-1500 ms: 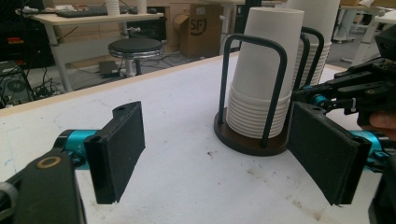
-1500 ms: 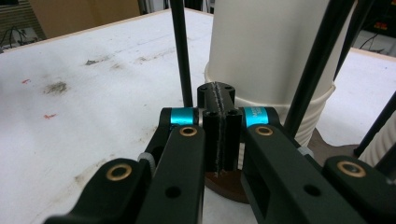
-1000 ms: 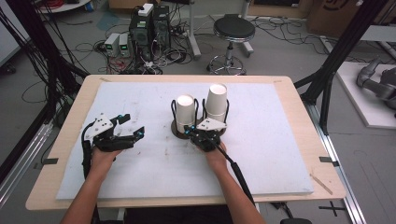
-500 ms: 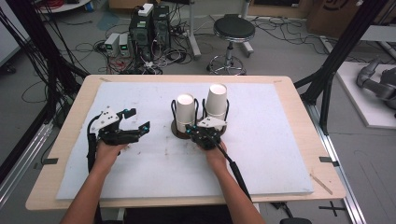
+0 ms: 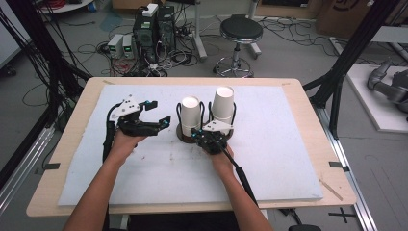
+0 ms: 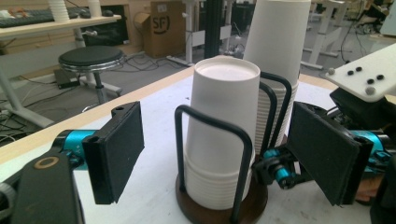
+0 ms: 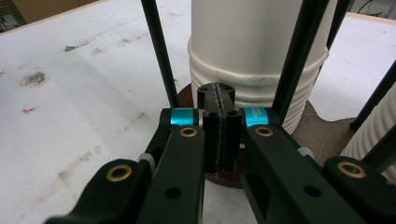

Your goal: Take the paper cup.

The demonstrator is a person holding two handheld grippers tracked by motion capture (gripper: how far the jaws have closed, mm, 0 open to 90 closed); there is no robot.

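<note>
Your right gripper (image 5: 204,138) is pinched fully closed, holding nothing, pressed down on the wooden base (image 7: 327,135) of the cup holder, likely to steady it. Your left gripper (image 5: 159,114) gapes wide and empty, lined up on the nearer paper cup stack (image 6: 223,135), which sits in its wire cage just beside the taller cup stack (image 5: 223,107).

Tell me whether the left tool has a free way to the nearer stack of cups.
Probably yes. The left tool is open, with the nearer cup stack straight ahead between its jaws; only the holder's black wire loop stands before it.

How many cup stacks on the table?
2. The shorter paper cup stack sits in the holder's left side; the taller paper cup stack in its right. Single cups can't be counted.
</note>
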